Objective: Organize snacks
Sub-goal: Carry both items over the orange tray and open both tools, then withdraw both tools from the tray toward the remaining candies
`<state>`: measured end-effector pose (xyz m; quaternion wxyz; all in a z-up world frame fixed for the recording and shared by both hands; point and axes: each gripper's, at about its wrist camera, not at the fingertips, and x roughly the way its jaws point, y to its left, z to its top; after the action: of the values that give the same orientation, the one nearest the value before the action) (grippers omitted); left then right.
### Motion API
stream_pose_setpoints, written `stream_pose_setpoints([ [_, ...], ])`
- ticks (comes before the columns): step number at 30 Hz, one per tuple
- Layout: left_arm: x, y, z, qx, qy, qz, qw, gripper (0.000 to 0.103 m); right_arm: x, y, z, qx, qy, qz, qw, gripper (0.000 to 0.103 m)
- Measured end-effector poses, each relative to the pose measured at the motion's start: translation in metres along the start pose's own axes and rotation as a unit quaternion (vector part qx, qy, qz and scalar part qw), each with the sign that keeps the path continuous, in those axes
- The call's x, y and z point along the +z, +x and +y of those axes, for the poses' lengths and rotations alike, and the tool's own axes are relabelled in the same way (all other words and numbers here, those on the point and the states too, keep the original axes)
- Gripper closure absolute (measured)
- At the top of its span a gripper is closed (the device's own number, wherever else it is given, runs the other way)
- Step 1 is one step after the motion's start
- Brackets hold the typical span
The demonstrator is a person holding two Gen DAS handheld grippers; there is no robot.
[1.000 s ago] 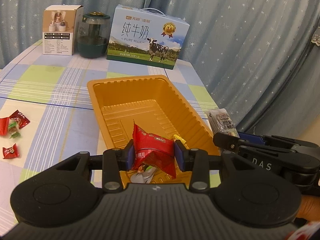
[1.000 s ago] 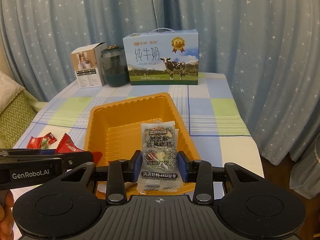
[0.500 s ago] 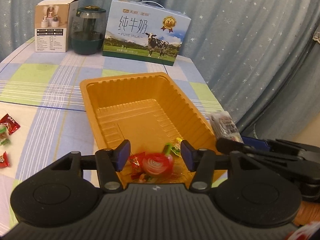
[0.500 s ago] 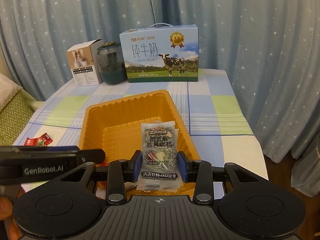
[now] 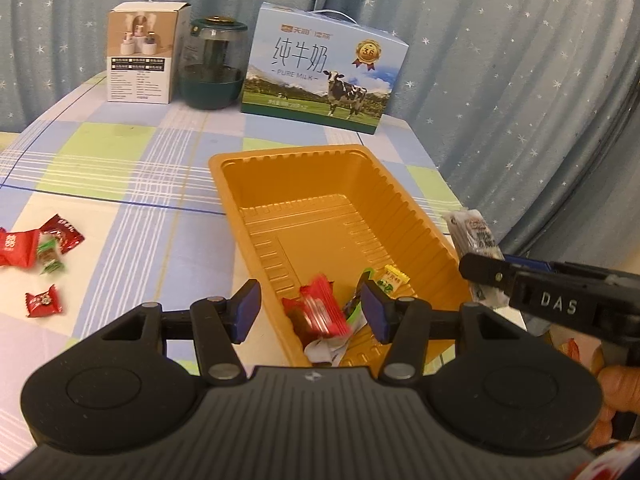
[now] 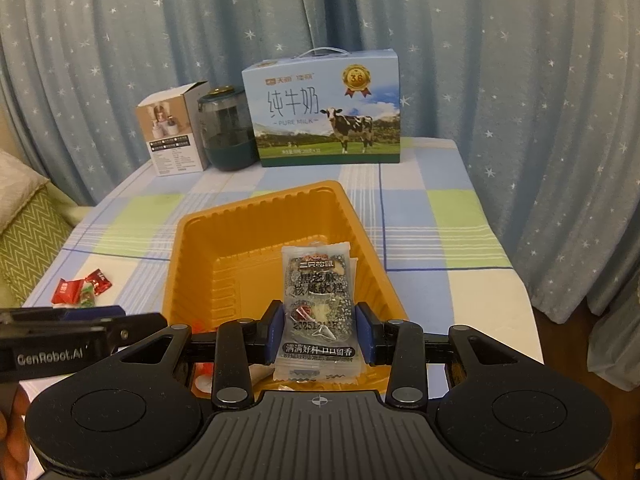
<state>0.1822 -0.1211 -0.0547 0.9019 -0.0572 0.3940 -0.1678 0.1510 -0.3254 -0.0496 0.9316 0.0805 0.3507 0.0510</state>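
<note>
Left wrist view: left hand-held gripper (image 5: 310, 310), jaws just opened and standing apart, nothing clamped. Below them, in the orange tray (image 5: 404, 204), lie a red snack packet (image 5: 322, 312) and a yellow-green candy (image 5: 394, 278). Left of it on the surface (image 5: 132, 200): loose red candies (image 5: 38, 258). Ahead: milk carton (image 5: 320, 80).

Right wrist view: right hand-held gripper (image 6: 319, 334) clamps a clear sesame-walnut packet (image 6: 318, 304) above the tray's near end; tray contents largely hidden.
</note>
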Motion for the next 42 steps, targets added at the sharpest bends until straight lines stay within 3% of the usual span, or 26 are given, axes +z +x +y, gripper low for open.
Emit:
stream_pose_setpoints([
  [14,-0.005,-0.01,0.012,0.005,-0.01,-0.004,0.9999,0.051,0.01,0.012,0.007,0.027,0.008,-0.011,1.0,0.063],
  [17,-0.007,-0.013,0.016,0.008,-0.012,-0.004,0.9999,0.051,0.012,0.013,0.0,0.034,0.034,-0.016,0.999,0.029],
  [27,-0.015,-0.038,0.026,0.023,-0.022,-0.014,0.9994,0.049,-0.009,-0.012,-0.014,0.016,0.073,-0.003,0.997,0.028],
  [42,-0.034,-0.111,0.037,0.051,-0.043,-0.042,0.9969,0.034,-0.03,-0.07,0.032,0.043,0.054,-0.005,0.998,0.028],
])
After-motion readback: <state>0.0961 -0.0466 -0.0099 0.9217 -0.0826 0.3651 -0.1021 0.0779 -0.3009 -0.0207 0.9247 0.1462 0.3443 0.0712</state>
